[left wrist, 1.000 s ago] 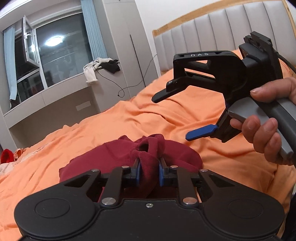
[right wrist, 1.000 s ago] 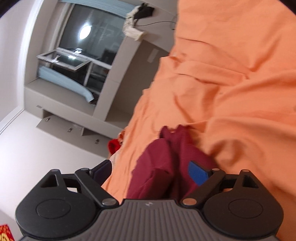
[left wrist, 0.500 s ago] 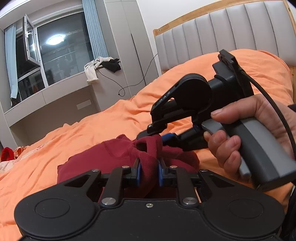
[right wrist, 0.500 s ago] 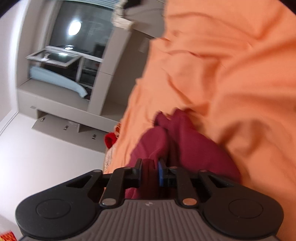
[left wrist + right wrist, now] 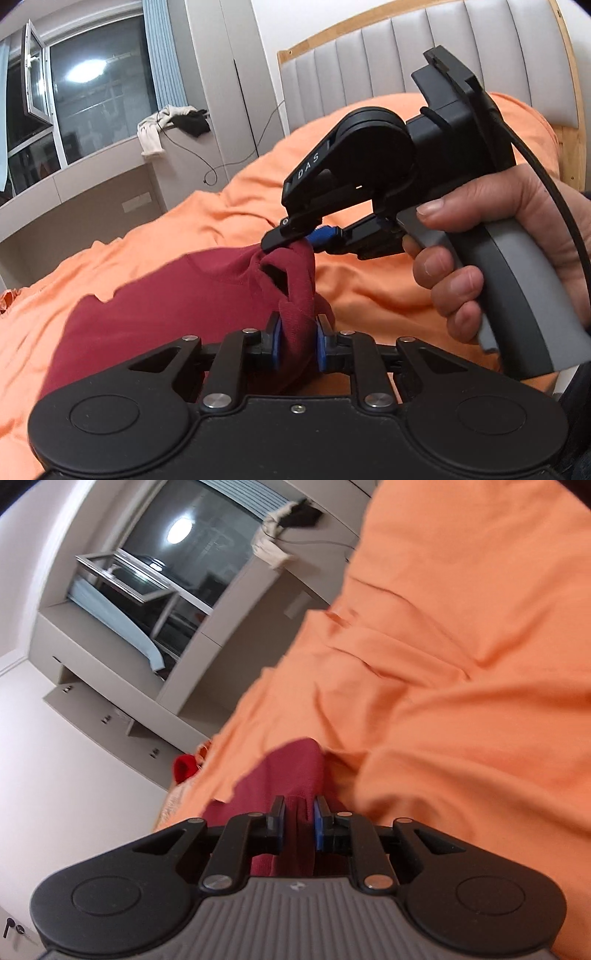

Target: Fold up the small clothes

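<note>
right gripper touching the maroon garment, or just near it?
Touching. In the right wrist view the right gripper has the maroon garment pinched between its blue pads; the left wrist view shows its tips biting a raised fold.

My grippers [image 5: 297, 341] are matt black plastic with shiny metal rivets. The garment [image 5: 177, 295] is soft maroon knit; the sheet [image 5: 461, 664] is matt, wrinkled orange cloth. Padded headboard [image 5: 388, 55], wood-trimmed.
</note>
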{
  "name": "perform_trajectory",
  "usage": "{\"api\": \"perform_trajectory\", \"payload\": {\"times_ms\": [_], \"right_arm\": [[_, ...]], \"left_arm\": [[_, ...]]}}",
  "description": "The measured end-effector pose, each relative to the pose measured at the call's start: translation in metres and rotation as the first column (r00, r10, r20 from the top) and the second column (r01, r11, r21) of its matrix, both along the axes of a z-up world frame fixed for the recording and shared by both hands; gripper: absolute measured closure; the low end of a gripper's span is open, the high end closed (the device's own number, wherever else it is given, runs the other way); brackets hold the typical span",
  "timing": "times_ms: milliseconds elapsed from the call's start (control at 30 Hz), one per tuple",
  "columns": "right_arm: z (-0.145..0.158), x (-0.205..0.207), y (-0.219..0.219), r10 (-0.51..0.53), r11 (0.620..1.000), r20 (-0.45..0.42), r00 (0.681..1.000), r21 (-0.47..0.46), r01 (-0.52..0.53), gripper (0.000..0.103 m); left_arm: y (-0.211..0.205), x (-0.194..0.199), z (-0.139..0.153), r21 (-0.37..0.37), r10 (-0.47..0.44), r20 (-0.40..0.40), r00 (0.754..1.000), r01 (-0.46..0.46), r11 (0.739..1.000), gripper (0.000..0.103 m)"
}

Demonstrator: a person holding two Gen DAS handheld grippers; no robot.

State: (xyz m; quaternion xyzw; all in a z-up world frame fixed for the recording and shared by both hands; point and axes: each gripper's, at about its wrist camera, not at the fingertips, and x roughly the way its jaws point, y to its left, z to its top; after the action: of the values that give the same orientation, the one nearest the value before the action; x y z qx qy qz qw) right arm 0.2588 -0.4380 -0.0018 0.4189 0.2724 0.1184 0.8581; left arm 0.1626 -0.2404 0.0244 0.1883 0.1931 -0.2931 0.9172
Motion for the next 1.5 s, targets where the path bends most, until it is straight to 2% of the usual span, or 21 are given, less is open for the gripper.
{"api": "perform_trajectory", "payload": {"times_ms": [167,233,333,400,433,500,600,700,867,967,1100,1267,1400,1500], "right_arm": [[-0.001,-0.004,-0.004,-0.013,1.000,-0.012,1.000,0.016,0.013,0.067],[0.001,-0.004,-0.004,-0.019,1.000,-0.007,1.000,0.008,0.019,0.045],[0.003,-0.006,-0.002,-0.020,1.000,0.000,1.000,-0.017,0.020,0.030],[0.004,-0.007,-0.003,-0.020,1.000,0.002,1.000,-0.021,0.020,0.020],[0.004,-0.008,-0.003,-0.017,1.000,0.004,1.000,-0.017,0.017,0.014],[0.003,-0.008,-0.004,-0.007,1.000,0.005,1.000,-0.009,0.007,0.011],[0.001,-0.008,-0.002,0.014,1.000,0.006,1.000,-0.007,-0.014,0.004],[-0.001,-0.009,0.001,0.037,0.999,0.006,0.999,-0.022,-0.037,0.001],[-0.007,-0.006,0.011,0.083,0.995,-0.022,0.996,-0.049,-0.084,0.000],[-0.012,-0.005,0.020,0.099,0.991,-0.044,0.994,-0.086,-0.103,0.000],[-0.016,-0.010,0.029,0.116,0.978,-0.030,0.993,-0.170,-0.119,0.001],[-0.020,-0.023,0.039,0.128,0.958,0.019,0.992,-0.261,-0.118,0.001],[-0.018,-0.030,0.035,0.120,0.968,0.029,0.992,-0.227,-0.110,0.001],[-0.018,-0.034,0.028,0.088,0.988,0.010,0.996,-0.129,-0.086,0.000]], "left_arm": [[0.007,0.002,0.003,-0.031,-0.013,-0.036,0.999,0.012,0.999,0.072],[0.014,0.005,0.007,-0.072,-0.034,-0.077,0.996,0.028,0.997,0.062],[0.031,0.013,0.018,-0.181,-0.101,-0.146,0.984,0.074,0.981,0.038],[0.046,0.017,0.026,-0.251,-0.106,-0.179,0.978,0.059,0.966,0.029],[0.055,0.020,0.031,-0.280,-0.089,-0.188,0.978,0.034,0.959,0.024],[0.070,0.026,0.040,-0.316,-0.034,-0.193,0.981,-0.029,0.948,0.017],[0.093,0.037,0.049,-0.328,0.083,-0.187,0.979,-0.142,0.934,0.009],[0.113,0.048,0.051,-0.307,0.191,-0.173,0.966,-0.237,0.922,0.003],[0.146,0.067,0.047,-0.272,0.291,-0.205,0.935,-0.340,0.900,0.001],[0.168,0.074,0.037,-0.263,0.312,-0.258,0.915,-0.377,0.888,0.001],[0.186,0.078,0.016,-0.279,0.305,-0.330,0.893,-0.401,0.872,0.000],[0.194,0.084,-0.007,-0.326,0.274,-0.382,0.883,-0.406,0.854,0.000],[0.195,0.086,-0.014,-0.347,0.260,-0.402,0.878,-0.409,0.844,0.000],[0.194,0.087,-0.016,-0.350,0.263,-0.395,0.880,-0.408,0.843,0.000]]}}
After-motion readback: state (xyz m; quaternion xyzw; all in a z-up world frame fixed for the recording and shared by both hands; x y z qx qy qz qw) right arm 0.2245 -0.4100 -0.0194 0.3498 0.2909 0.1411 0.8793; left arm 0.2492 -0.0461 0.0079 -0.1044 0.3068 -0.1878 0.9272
